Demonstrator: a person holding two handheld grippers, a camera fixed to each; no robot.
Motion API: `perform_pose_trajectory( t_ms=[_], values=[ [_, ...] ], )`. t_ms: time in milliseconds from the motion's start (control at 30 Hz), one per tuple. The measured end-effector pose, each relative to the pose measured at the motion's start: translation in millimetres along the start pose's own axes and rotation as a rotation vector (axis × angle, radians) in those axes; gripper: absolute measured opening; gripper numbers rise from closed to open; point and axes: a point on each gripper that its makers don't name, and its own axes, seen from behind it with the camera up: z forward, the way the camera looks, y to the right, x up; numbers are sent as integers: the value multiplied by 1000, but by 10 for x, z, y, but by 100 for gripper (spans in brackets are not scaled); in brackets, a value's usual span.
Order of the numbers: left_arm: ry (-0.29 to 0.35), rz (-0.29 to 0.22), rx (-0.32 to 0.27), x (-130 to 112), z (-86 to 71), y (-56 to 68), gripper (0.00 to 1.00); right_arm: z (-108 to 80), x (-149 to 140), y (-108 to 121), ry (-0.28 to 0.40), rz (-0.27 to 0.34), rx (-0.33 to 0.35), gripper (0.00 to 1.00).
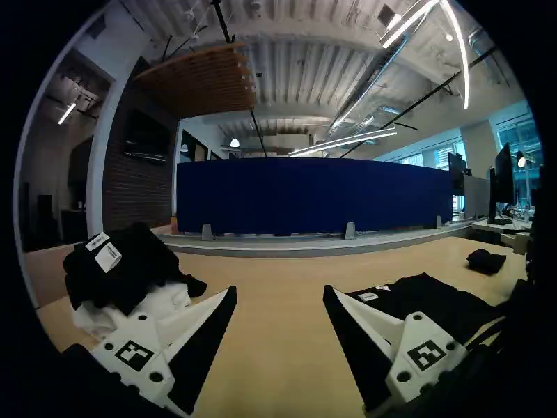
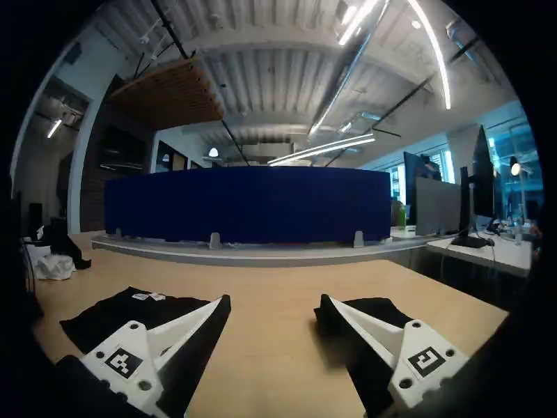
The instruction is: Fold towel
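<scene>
A black towel (image 1: pixel 435 296) lies spread flat on the wooden table (image 1: pixel 285 334), to the right of my left gripper (image 1: pixel 279 291). In the right gripper view the same towel (image 2: pixel 132 311) lies to the left of my right gripper (image 2: pixel 273 299), with white tags at its far edge. Both grippers hover low over bare wood, open, with nothing between their fingers. A small folded black cloth (image 2: pixel 379 310) sits just behind the right gripper's right finger; the left gripper view has it farther off (image 1: pixel 485 260).
A heap of black and white cloths (image 1: pixel 122 279) sits at the table's left end, seen small in the right gripper view (image 2: pixel 57 254). A long blue partition (image 1: pixel 313 195) runs along the far edge. Desks with monitors (image 2: pixel 480 188) stand to the right.
</scene>
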Motion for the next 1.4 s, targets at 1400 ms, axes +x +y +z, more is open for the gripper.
perform_pose_trajectory(
  t_ms=[1400],
  values=[
    [20,-12,-4,1432,68,-19,92,-122,1393,21,-1,-37,-41,100]
  ],
)
